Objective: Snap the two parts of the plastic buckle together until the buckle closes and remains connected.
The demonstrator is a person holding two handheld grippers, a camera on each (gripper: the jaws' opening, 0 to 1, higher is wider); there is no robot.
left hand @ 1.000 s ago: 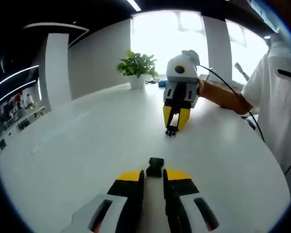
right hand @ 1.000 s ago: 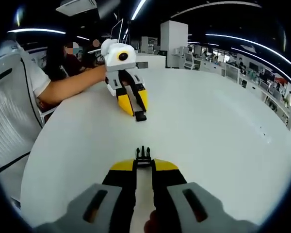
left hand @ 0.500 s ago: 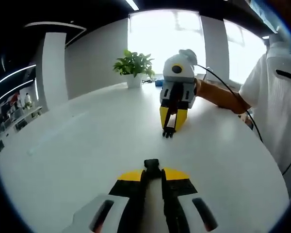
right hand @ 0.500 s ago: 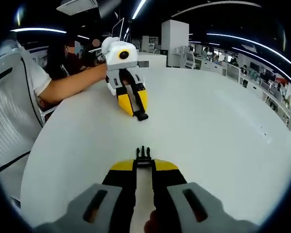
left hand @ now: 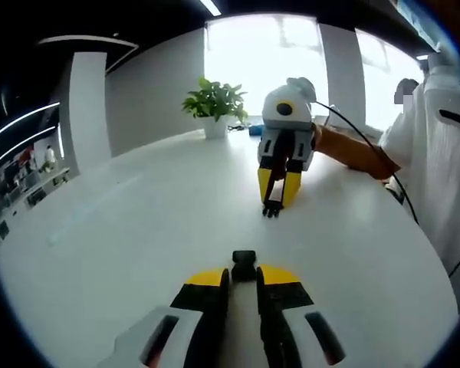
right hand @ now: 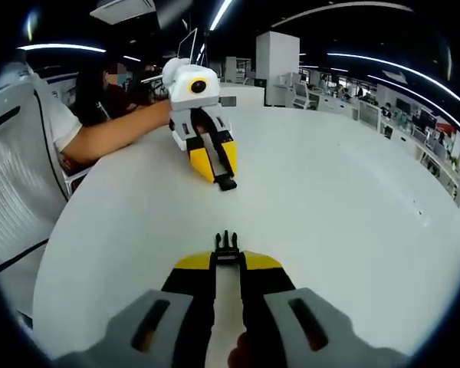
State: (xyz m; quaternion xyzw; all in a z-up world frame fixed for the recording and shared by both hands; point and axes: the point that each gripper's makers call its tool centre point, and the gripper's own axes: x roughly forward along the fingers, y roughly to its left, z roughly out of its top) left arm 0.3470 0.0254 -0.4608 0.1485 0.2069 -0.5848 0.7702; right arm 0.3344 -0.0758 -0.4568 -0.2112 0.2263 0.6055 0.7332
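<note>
The black buckle is in two halves over a white round table point(left hand: 123, 230). My left gripper point(left hand: 243, 277) is shut on the socket half point(left hand: 244, 264), which sticks out past its yellow tips. Facing it across a gap, my right gripper point(left hand: 275, 196) holds the pronged half point(left hand: 271, 207), prongs pointing towards me. In the right gripper view, my right gripper point(right hand: 227, 265) is shut on the pronged half point(right hand: 226, 245). The left gripper point(right hand: 218, 173) comes in from the far side with the socket half point(right hand: 225, 183). The halves are apart and roughly in line.
A potted plant point(left hand: 215, 107) stands at the table's far edge by bright windows. A person in a white shirt point(left hand: 441, 146) is at the right, a forearm point(left hand: 353, 149) and a thin cable point(left hand: 368, 146) over the table. Office desks point(right hand: 345, 103) lie beyond the table.
Both grippers stay shut on their halves. The left gripper has drifted slightly right and a little nearer in the right gripper view; the gap between the halves remains.
</note>
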